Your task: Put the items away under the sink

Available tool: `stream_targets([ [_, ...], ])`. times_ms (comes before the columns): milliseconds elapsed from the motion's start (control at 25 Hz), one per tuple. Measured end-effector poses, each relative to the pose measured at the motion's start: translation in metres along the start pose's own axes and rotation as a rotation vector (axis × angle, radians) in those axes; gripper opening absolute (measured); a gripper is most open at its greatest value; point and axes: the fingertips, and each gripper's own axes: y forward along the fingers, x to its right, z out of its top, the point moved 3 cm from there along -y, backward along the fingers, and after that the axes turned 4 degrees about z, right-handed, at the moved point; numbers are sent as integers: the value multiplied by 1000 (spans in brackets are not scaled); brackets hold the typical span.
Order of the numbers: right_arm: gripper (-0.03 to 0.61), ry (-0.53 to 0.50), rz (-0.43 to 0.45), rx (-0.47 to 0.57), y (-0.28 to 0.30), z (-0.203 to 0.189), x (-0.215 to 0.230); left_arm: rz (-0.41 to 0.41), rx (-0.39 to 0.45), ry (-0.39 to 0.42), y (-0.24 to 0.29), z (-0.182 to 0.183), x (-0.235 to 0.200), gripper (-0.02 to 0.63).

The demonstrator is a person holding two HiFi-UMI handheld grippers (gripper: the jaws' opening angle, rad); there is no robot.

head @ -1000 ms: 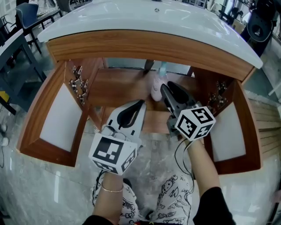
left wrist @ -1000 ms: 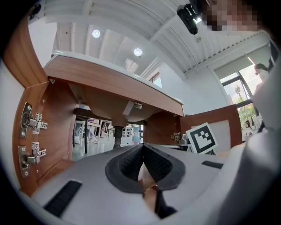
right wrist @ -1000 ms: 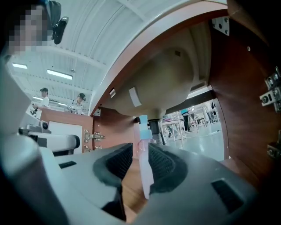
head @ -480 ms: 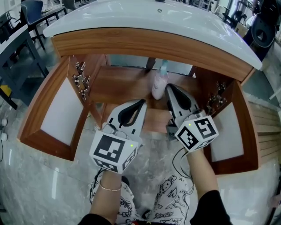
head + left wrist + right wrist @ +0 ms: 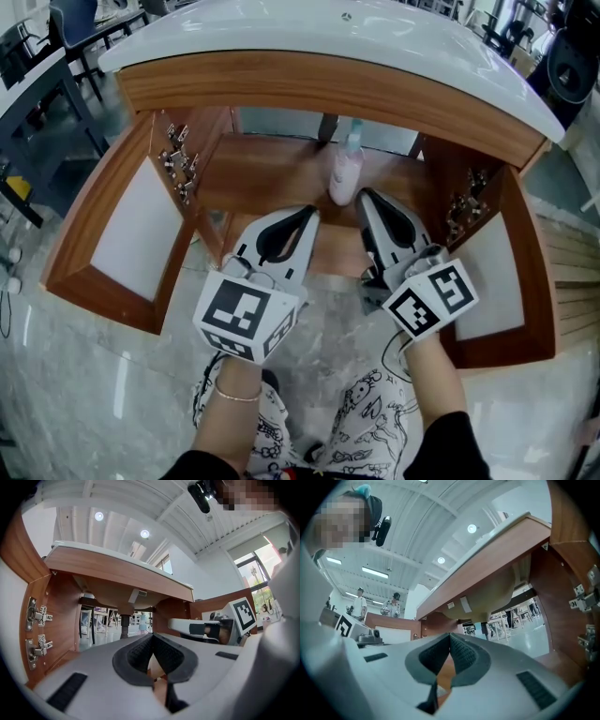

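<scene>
Under-sink cabinet [image 5: 267,178] seen open, doors [image 5: 122,234] swung wide | bottle [image 5: 345,173] stood upright inside, at 12 o'clock just beyond right gripper [image 5: 366,195] | left gripper [image 5: 305,212] alongside; both jaws pressed together, nothing held | risk: bottle could be toppled if clipped by the right jaws.

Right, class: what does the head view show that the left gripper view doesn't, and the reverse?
Only the head view: the top face of the countertop and the person's patterned trousers. Only the left gripper view: ceiling lights and the underside of the basin. Both: the right gripper, shut, and the left-side hinges.
</scene>
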Motion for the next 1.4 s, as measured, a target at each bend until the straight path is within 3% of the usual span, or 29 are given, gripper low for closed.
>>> stream_targets([
  [200, 8, 8, 6, -39, -5, -8, -1, -5, -7, -32, 4, -4, 1, 7],
  [800, 8, 27, -9, -76, -15, -25, 1, -29, -13, 10, 2, -4, 10, 7],
  [1200, 8, -4, 18, -78, -24, -31, -4, -44, -16, 16, 6, -8, 13, 7],
  [1400, 8, -47, -29, -75, -27, -34, 1, -56, -11, 19, 9, -6, 15, 7],
])
